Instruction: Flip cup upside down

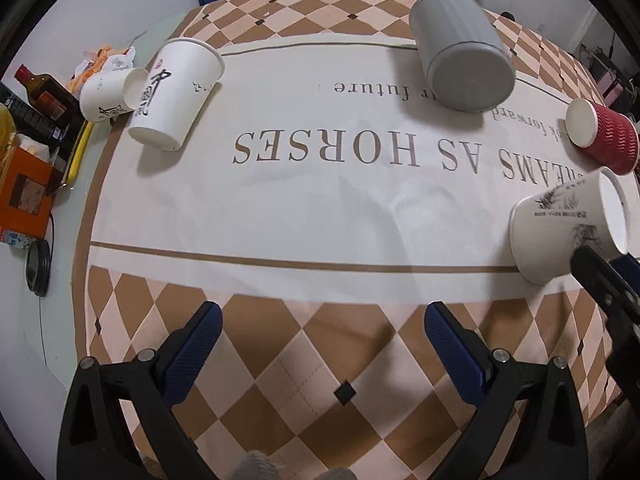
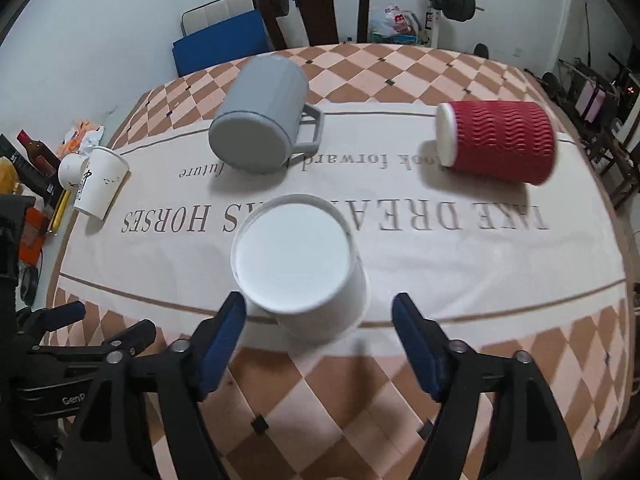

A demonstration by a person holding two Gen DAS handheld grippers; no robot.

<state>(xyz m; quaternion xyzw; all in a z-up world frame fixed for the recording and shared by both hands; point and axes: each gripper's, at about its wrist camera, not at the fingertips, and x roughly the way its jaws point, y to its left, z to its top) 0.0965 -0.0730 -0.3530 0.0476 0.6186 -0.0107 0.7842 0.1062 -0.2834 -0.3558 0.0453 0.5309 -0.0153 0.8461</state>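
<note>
White cup (image 2: 304, 276) between wide-open right hand-held gripper (image 2: 320, 320)

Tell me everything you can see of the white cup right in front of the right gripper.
The white paper cup looks like thin paper, plain white from the right wrist view; the left wrist view shows a dark plant print on its wall. Its flat base faces the right camera, its rolled rim points away, so it is tipped over rather than upright. It sits over the white tablecloth panel, between the open jaws of the right gripper; contact cannot be told.
</note>
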